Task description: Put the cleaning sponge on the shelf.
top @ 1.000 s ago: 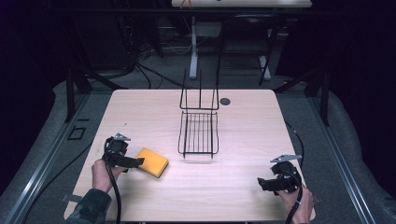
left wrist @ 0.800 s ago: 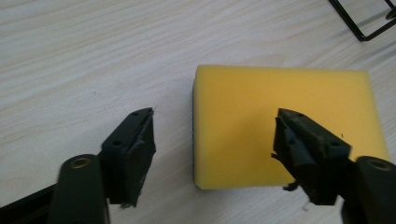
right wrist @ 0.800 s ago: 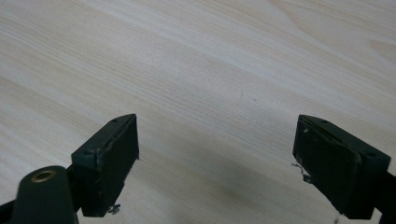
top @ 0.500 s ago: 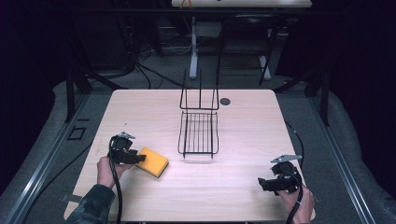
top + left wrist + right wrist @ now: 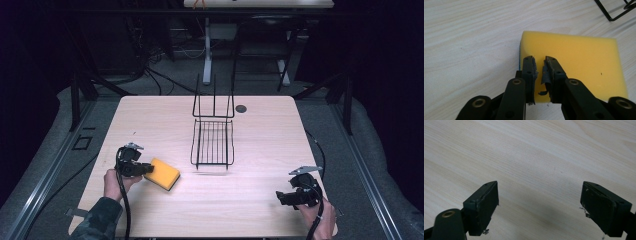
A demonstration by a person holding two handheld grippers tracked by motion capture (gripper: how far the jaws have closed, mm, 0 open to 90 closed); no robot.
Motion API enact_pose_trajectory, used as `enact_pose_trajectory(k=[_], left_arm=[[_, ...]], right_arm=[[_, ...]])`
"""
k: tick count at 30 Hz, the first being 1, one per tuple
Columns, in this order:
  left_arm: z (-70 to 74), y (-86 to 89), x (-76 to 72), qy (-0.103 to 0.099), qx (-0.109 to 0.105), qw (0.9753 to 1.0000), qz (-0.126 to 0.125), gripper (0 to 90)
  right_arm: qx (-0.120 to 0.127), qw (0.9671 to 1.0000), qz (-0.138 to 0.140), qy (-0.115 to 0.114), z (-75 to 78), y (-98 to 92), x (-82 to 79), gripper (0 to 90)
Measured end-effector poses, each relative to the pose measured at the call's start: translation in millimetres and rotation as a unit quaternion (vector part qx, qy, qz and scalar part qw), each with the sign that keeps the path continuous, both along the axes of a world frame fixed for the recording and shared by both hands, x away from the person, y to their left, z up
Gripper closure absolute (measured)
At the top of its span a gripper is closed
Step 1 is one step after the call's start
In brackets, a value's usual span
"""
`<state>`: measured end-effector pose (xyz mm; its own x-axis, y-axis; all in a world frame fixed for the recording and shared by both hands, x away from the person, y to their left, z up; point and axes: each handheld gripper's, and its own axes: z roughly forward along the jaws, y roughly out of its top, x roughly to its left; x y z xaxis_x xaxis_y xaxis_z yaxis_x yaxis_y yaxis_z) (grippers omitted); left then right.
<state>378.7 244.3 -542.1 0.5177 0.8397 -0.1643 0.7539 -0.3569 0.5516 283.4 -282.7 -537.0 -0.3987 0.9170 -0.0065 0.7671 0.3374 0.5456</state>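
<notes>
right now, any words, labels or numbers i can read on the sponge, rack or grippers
None: no readable text in these views.
Sponge: plain yellow, with a blue layer at its edge, no print.
Rack: bare black wire, no tag.
Left gripper and right gripper: black, no marking to read.
Table: plain wood grain.
</notes>
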Motion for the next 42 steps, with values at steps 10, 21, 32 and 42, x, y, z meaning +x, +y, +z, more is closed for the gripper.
enact_pose_trajectory(k=[10, 21, 32, 42], left_arm=[[6.2, 3.3, -2.8, -0.013, -0.003, 0.9999, 0.001, 83.6], [21.5, 1.7, -9.8, -0.041, 0.006, 0.9991, -0.006, 85.5], [43.0, 1.5, -20.8, -0.08, 0.019, 0.9964, -0.021, 86.5], [57.5, 0.7, -29.0, -0.104, 0.018, 0.9941, -0.025, 86.7]], right_arm=[[0.002, 1.0, -0.001, -0.004, 0.9, -1.5, -0.4, 14.7], [0.004, 1.0, -0.001, -0.004, 1.0, -1.1, -0.5, 14.7], [0.007, 0.9999, -0.003, -0.012, 2.1, -2.2, -1.3, 14.5], [0.005, 0.9999, -0.002, -0.013, 2.2, -2.9, -1.0, 14.5]])
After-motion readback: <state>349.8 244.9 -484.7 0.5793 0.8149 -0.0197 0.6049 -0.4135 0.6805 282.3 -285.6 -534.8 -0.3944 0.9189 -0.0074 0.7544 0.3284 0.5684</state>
